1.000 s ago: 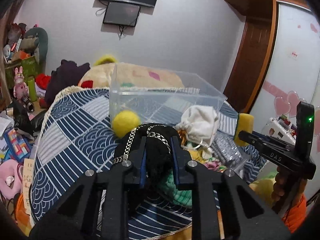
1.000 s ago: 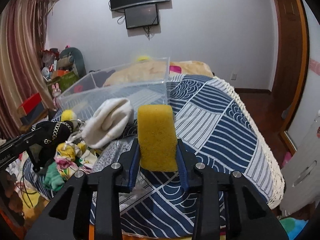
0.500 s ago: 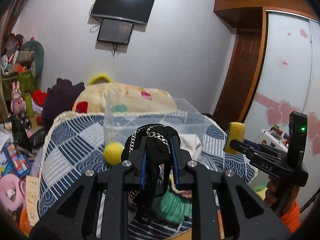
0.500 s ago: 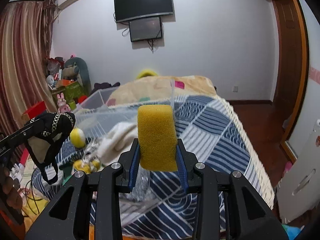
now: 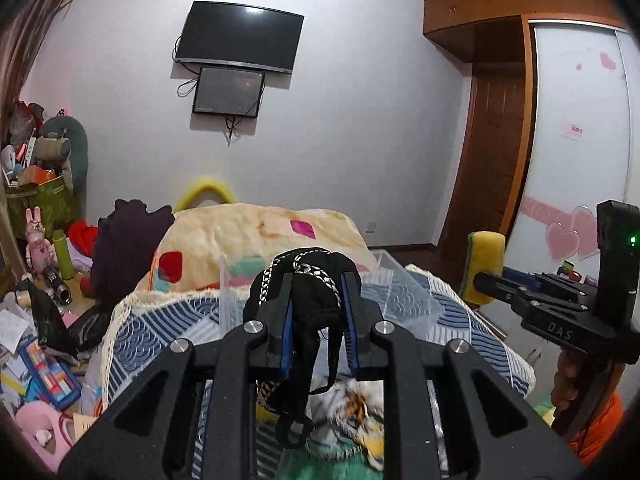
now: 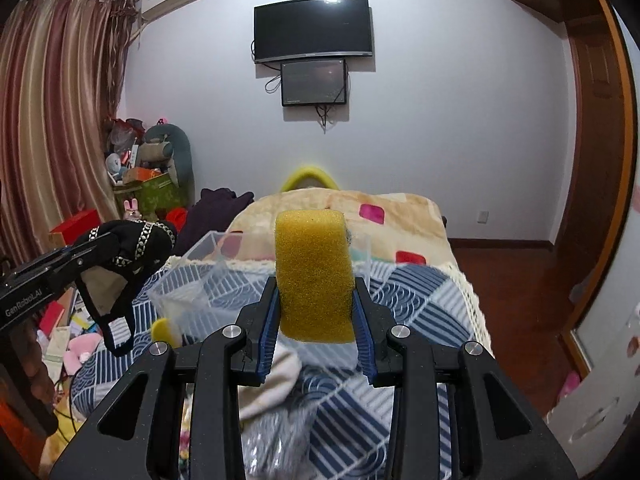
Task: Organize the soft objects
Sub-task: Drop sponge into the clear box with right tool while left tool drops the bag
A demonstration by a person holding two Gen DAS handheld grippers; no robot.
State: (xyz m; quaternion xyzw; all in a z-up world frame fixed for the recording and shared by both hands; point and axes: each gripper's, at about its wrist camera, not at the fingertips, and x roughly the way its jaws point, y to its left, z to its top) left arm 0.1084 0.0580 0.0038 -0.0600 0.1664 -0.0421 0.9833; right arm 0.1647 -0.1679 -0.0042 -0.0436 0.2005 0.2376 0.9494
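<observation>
My left gripper [image 5: 316, 280] is shut on a black cloth mask [image 5: 310, 308] with a silver chain trim; its straps hang down. It also shows in the right wrist view [image 6: 128, 244]. My right gripper [image 6: 316, 284] is shut on a yellow sponge [image 6: 314, 276], also seen at the right of the left wrist view [image 5: 482, 268]. Both are held above the bed, short of a clear plastic box [image 6: 192, 292] on the blue patterned bedspread [image 6: 416, 304]. A white cloth pouch [image 6: 276, 376] and a yellow ball [image 6: 162, 330] lie below.
A beige blanket [image 5: 248, 232] lies beyond the box. Cluttered toys and boxes [image 5: 40, 208] fill the floor at left. A wardrobe [image 5: 576, 152] stands at right. A pile of small soft items [image 5: 352, 416] lies under the left gripper.
Both grippers have risen and tilted up with their loads. The mask and sponge now hang higher above the bed, and the box sits lower in both views.
</observation>
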